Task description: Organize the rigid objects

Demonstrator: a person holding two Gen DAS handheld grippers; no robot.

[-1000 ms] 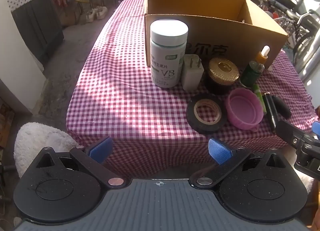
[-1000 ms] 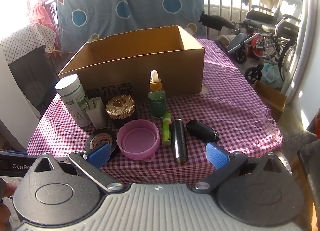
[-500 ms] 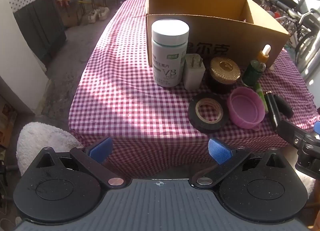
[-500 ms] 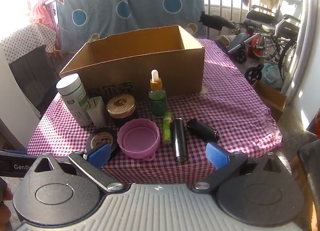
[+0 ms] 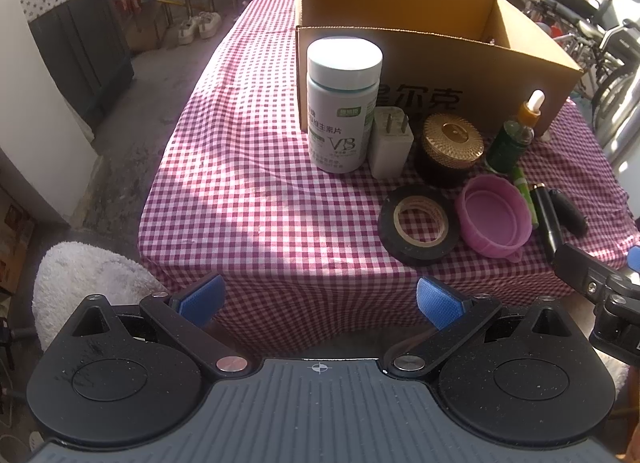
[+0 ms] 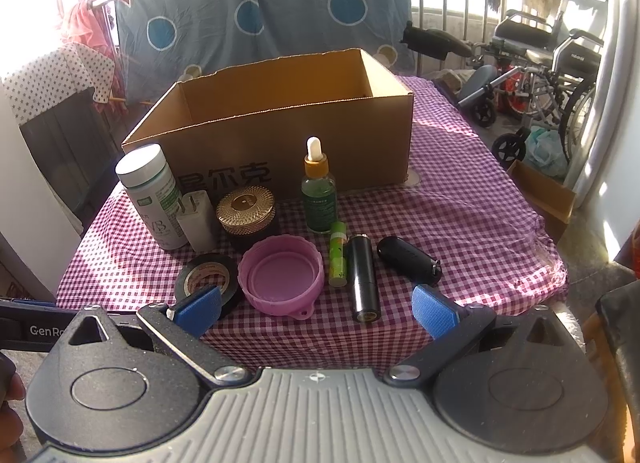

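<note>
Left wrist view: the left tongs (image 5: 318, 299) hang wide open and empty, just off the near edge of the checked surface (image 5: 248, 191). The items lie ahead and to the right: one white pill bottle (image 5: 343, 103), one white charger plug (image 5: 390, 143), one gold-lidded jar (image 5: 452, 149), one green dropper bottle (image 5: 514, 135), one black tape roll (image 5: 419, 223), one pink cap (image 5: 496, 215). An open cardboard box (image 5: 432, 75) stands behind them, toward the far edge.

Right wrist view: the right tongs (image 6: 316, 309) are also spread wide and hold nothing, at the near edge, facing the row head on. Closest are the pink cap (image 6: 280, 273) and tape roll (image 6: 206, 277). Three small things lie flat: one green tube (image 6: 337, 254), one black cylinder (image 6: 362, 277), both with long axes running away toward the box (image 6: 280, 143), and one black fob (image 6: 408, 259) lying aslant. The right tongs look nearer to these, the left to the pill bottle (image 6: 150, 193). Nothing seems boxed yet
</note>
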